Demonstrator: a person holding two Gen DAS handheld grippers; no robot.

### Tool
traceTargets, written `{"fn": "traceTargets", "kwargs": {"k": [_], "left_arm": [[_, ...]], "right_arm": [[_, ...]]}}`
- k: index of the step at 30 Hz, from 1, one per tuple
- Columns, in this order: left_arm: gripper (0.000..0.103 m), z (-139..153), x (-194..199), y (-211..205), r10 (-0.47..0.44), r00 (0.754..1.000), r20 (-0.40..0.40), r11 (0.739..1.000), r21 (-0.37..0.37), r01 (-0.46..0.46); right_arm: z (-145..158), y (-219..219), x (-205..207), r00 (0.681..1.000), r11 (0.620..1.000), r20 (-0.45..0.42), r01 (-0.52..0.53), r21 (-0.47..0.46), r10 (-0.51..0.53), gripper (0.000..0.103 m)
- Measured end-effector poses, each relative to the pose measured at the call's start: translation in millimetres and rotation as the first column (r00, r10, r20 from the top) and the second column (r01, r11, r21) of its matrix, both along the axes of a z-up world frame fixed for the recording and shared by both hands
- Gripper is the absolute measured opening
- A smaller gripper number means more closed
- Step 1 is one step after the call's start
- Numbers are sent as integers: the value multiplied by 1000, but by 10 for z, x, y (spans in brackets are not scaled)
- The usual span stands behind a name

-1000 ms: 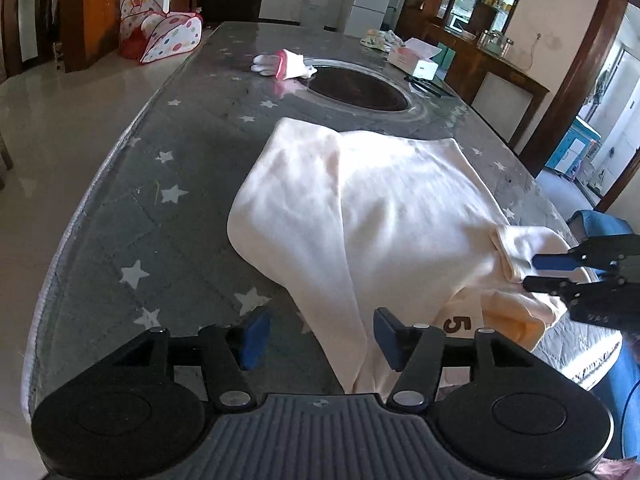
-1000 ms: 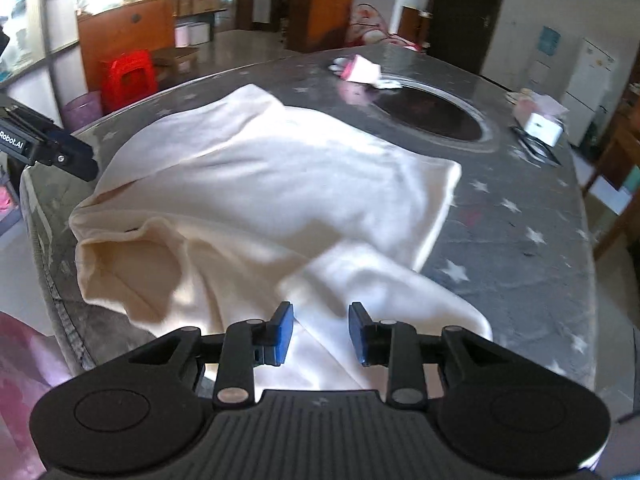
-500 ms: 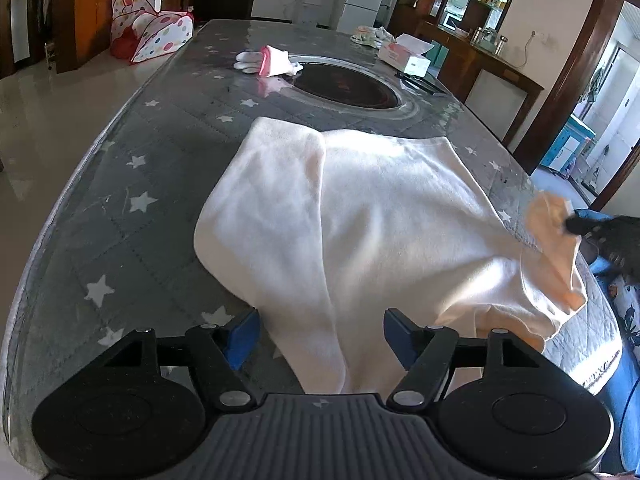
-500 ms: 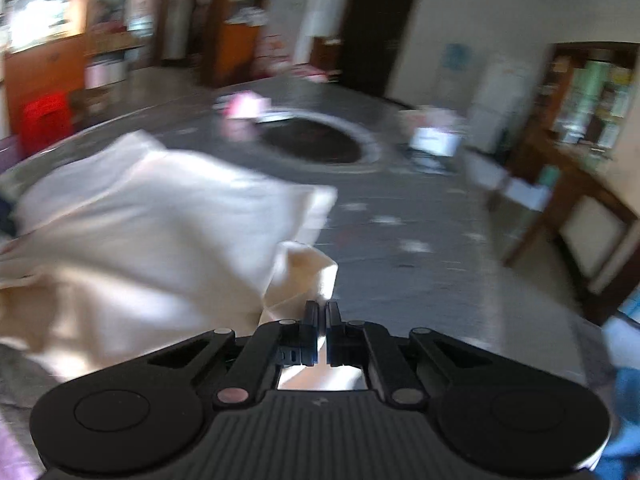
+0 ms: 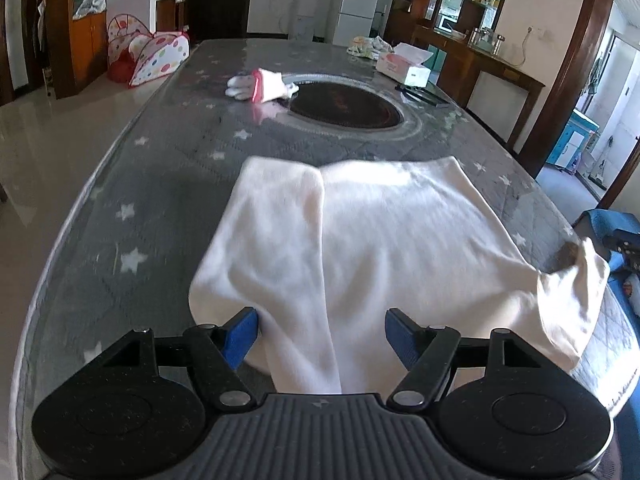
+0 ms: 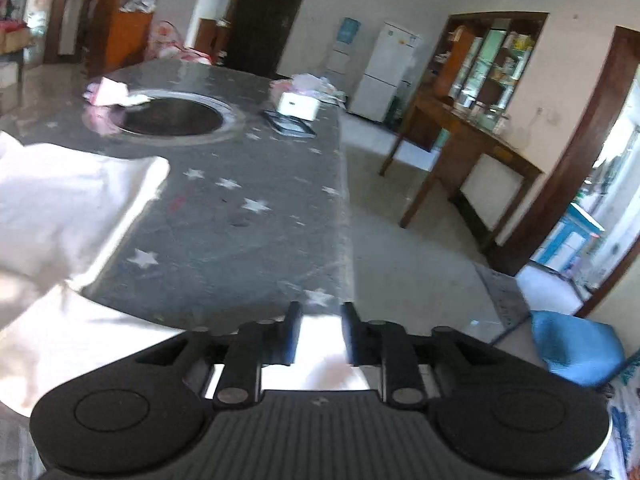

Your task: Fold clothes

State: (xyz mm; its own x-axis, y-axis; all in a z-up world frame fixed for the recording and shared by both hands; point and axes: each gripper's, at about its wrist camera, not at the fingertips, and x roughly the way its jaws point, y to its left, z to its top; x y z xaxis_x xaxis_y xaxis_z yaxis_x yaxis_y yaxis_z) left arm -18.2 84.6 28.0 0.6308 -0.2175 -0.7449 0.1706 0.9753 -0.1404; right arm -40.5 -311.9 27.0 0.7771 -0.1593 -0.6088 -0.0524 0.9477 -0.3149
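The table [image 5: 160,208], covered in a grey star-print cloth, carries everything you work on; its dark round inset [image 5: 344,106] sits toward the far end. The cream garment [image 5: 380,240] lies spread across the near half of the table, with one flap folded over along its left side and its near portion hanging over the near edge. At the right edge, a corner of the garment stands bunched and raised. Your left gripper [image 5: 322,334] is over the near edge with its blue-padded fingers [image 5: 240,336] set wide apart; the garment lies between them, but neither pad presses on it. Your right gripper [image 6: 320,332] is at the near right corner of the table, and its jaws are opening; pale fabric shows in the narrow gap between the fingers, and the blurred view does not show whether the pads touch it. A tissue box [image 5: 404,68] rests near the far right edge. A white and pink glove [image 5: 260,86] lies just beside the left rim of the inset.
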Motion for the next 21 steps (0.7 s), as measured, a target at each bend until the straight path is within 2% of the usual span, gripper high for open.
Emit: {"fn": "traceTargets", "kwargs": {"k": [3,6,11,18,20,21], "left_arm": [[73,38,138,-42,3,1000,17,1000,11,-3],[72,85,289,-91,1,1000,31,1000,2,-1],[69,65,612,-244,14,999,47,999,42,-16],[58,-153,1016,-474,28,998,53,987,157,-36],[50,-233,1092,-500,38,998,53,981,189,-48],[43,-262,1117,-505,43,997,58,978,203,-54]], "right_arm": [[-22,150,13,998,998,-11,-55,21,55,34],[-110,259,29,994,994,-56,-93,61,96,35],[-274,403,72,983,986,-118,-130,100,142,40],[-355,431,117,979,983,-132,-137,124,153,46],[-356,410,127,980,983,-132,-131,131,148,48],[-359,403,130,980,983,-131,-129,133,147,49]]}}
